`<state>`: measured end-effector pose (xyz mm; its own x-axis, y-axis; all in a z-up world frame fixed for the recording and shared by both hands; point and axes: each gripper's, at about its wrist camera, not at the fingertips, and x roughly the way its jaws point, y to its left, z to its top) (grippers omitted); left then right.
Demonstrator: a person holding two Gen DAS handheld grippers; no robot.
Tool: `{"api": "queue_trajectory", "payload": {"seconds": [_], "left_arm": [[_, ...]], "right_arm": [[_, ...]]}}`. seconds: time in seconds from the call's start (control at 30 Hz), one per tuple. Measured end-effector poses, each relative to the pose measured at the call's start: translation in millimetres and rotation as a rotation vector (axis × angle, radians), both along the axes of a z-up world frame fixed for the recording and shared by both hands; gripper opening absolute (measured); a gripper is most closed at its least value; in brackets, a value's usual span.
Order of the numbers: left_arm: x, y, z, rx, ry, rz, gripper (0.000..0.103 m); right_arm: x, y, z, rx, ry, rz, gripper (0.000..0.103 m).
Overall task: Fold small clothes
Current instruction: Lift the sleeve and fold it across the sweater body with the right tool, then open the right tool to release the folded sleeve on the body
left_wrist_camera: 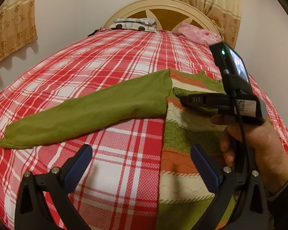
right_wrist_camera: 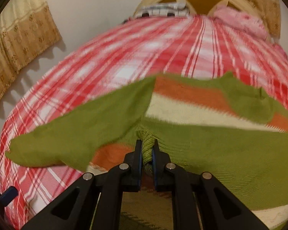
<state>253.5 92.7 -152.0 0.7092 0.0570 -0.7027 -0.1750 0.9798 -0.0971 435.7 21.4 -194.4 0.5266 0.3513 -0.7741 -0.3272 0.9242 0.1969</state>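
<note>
A small green sweater (left_wrist_camera: 182,134) with orange and cream stripes lies on the red plaid bed (left_wrist_camera: 105,61). Its left sleeve (left_wrist_camera: 90,111) stretches flat to the left. My left gripper (left_wrist_camera: 142,155) is open and empty just above the bed, over the sweater's left edge. My right gripper (left_wrist_camera: 184,99) shows in the left wrist view above the sweater's chest. In the right wrist view the right gripper (right_wrist_camera: 146,149) is shut on a bunched fold of green knit of the sweater (right_wrist_camera: 211,134), with the sleeve (right_wrist_camera: 82,130) lying to the left.
A cream and brown headboard (left_wrist_camera: 170,9) stands at the far end, with a patterned pillow (left_wrist_camera: 132,25) and a pink cloth (left_wrist_camera: 197,32) in front of it. Beige curtains (left_wrist_camera: 11,19) hang on the wall at left and behind the headboard.
</note>
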Motion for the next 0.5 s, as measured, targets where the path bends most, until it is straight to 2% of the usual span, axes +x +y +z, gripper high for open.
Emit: {"api": "queue_trajectory", "payload": {"seconds": [0.07,0.17,0.27,0.4,0.5], "left_arm": [[-3.9,3.3,1.7,0.012,-0.004,0.009,0.103],[-9.4,14.9,3.4,0.019,-0.008,0.038,0.103],[-14.9,30.3,3.8,0.023,-0.013,0.078,0.103],[-20.8,47.2,2.2,0.035,-0.005,0.127,0.103],[-27.0,58.9,2.3,0.051,-0.010,0.155,0.103]], "right_arm": [[-2.4,-5.0,-1.2,0.034,0.008,0.000,0.014],[-11.1,-9.1,3.8,0.074,0.030,0.054,0.050],[-21.3,-19.5,14.9,0.091,-0.018,0.048,0.051],[-13.5,-30.6,3.4,0.128,0.050,0.017,0.051],[-21.1,-18.6,4.5,0.077,0.047,0.073,0.051]]}}
